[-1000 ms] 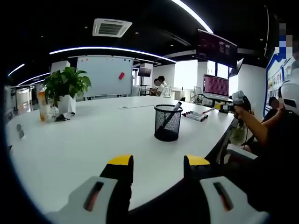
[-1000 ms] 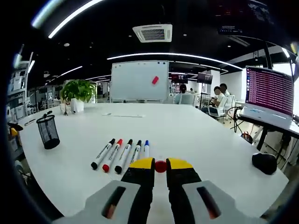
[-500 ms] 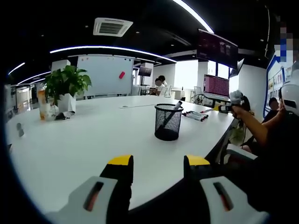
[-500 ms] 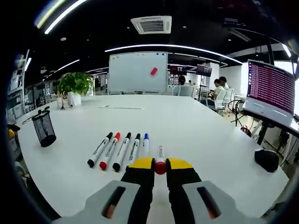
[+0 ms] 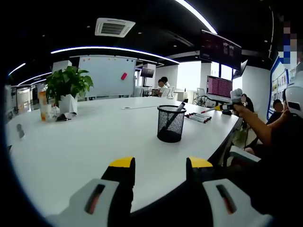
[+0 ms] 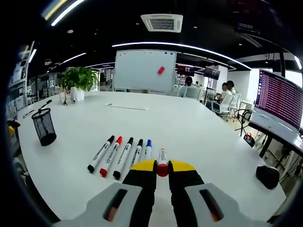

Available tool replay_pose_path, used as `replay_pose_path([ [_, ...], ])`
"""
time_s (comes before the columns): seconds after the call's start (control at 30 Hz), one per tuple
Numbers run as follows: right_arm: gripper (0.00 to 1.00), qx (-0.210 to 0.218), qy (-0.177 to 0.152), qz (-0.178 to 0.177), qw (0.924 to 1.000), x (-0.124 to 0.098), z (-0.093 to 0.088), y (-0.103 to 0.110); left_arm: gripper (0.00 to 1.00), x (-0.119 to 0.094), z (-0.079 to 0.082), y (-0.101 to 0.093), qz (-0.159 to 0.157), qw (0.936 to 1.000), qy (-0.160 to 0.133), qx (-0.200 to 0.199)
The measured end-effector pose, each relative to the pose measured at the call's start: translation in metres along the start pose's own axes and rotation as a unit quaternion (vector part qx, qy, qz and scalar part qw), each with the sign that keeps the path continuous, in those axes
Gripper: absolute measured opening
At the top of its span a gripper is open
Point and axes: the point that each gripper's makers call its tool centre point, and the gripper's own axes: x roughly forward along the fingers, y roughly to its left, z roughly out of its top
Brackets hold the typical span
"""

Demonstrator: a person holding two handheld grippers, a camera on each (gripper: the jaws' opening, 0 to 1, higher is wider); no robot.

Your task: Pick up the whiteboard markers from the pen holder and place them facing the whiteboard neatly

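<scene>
Right gripper (image 6: 162, 165) pinched on a red-capped white whiteboard marker (image 6: 162, 161), poised at the right end of four capped markers in a row on the white table (image 6: 208, 137), caps toward the wall-mounted whiteboard (image 6: 145, 70) at 12 o'clock. Placing step judged in hand; next calls for lowering parallel just beside the blue-capped marker (image 6: 148, 147), then releasing. Left gripper (image 5: 160, 165) spread, idle; black mesh pen holder (image 5: 170, 124) at 12 o'clock, one marker inside
</scene>
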Motion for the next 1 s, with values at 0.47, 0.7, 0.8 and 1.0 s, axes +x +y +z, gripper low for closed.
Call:
replay_pose_path([
  [0.47,0.13,0.024,0.031,0.012,0.9992,0.026,-0.017,-0.007,0.45,0.004,-0.002,-0.001,-0.001,1.0,0.004,-0.003],
  [0.7,0.13,0.014,0.053,0.014,0.9984,0.039,-0.027,-0.004,0.45,0.004,-0.003,0.0,-0.001,1.0,0.004,-0.004],
  [0.8,0.13,0.015,0.056,0.014,0.9982,0.042,-0.028,-0.004,0.45,0.003,-0.004,0.001,-0.001,1.0,0.005,-0.005],
  [1.0,0.13,0.014,0.072,0.016,0.9972,0.047,-0.037,0.001,0.45,0.003,-0.004,0.001,-0.002,1.0,0.004,-0.006],
])
